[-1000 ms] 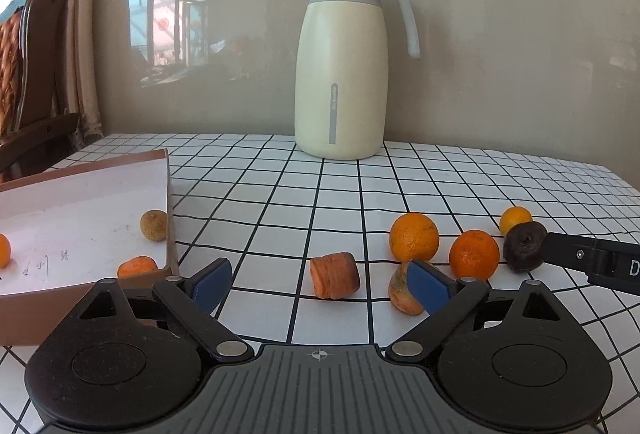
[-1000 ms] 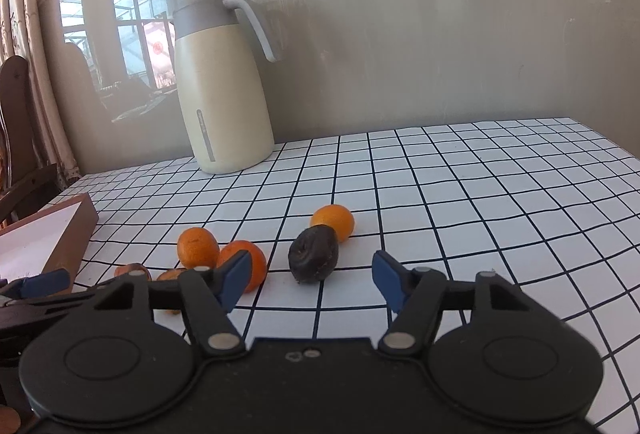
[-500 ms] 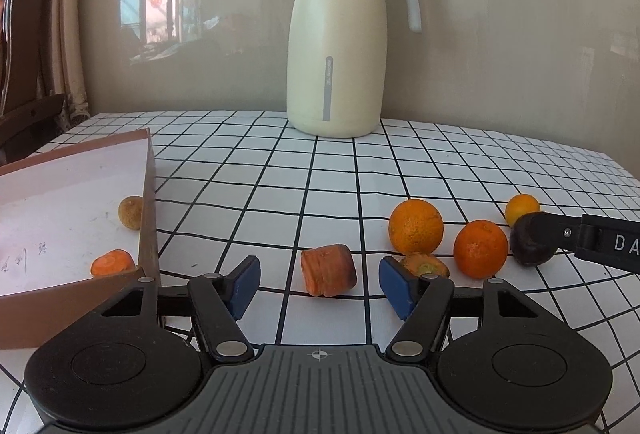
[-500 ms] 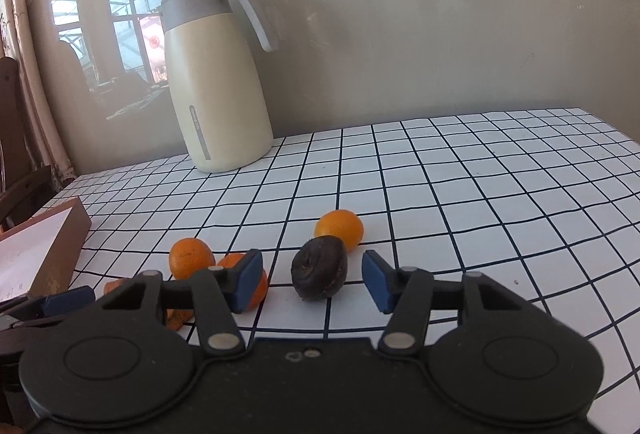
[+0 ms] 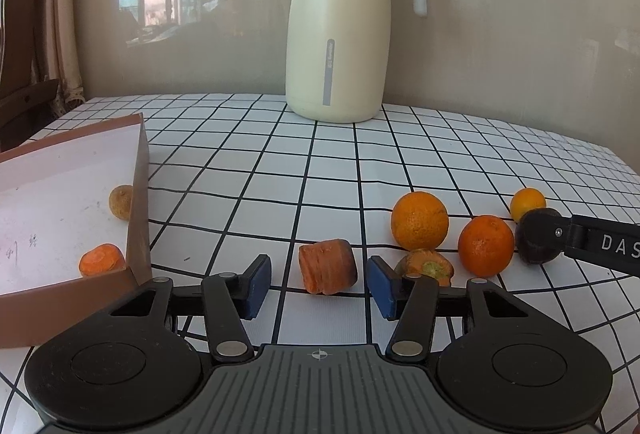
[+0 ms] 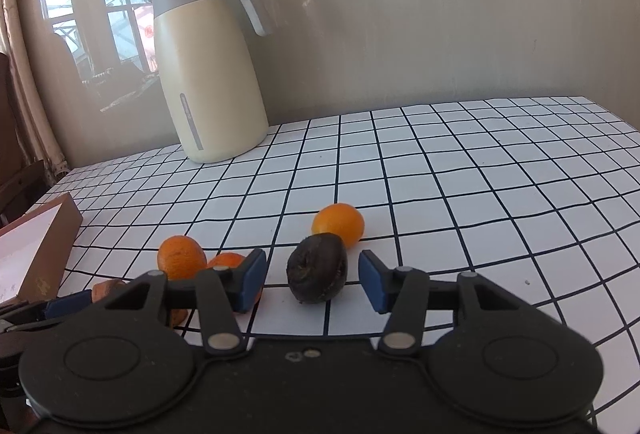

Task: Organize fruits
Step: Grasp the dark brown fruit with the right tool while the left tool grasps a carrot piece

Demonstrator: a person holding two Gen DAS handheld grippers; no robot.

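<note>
My left gripper point(image 5: 318, 288) is open, its blue pads on either side of an orange carrot chunk point(image 5: 328, 271) on the checked tablecloth, not touching it. My right gripper point(image 6: 312, 284) is open around a dark round fruit point(image 6: 317, 268), which also shows in the left wrist view point(image 5: 534, 240). Two oranges point(image 5: 419, 221) point(image 5: 485, 246), a small orange point(image 5: 528, 202) and another carrot piece point(image 5: 425, 268) lie close by. A brown box point(image 5: 138, 193) at the left holds a carrot piece point(image 5: 102, 258) and a small tan fruit point(image 5: 121, 201).
A cream thermos jug point(image 5: 340, 21) stands at the back of the table against the wall. A wooden chair point(image 5: 24, 33) is at the far left. The checked tablecloth point(image 6: 480, 193) stretches to the right.
My left gripper has moved forward and right until the carrot chunk sits between its pads. My right gripper has moved forward around the dark fruit.
</note>
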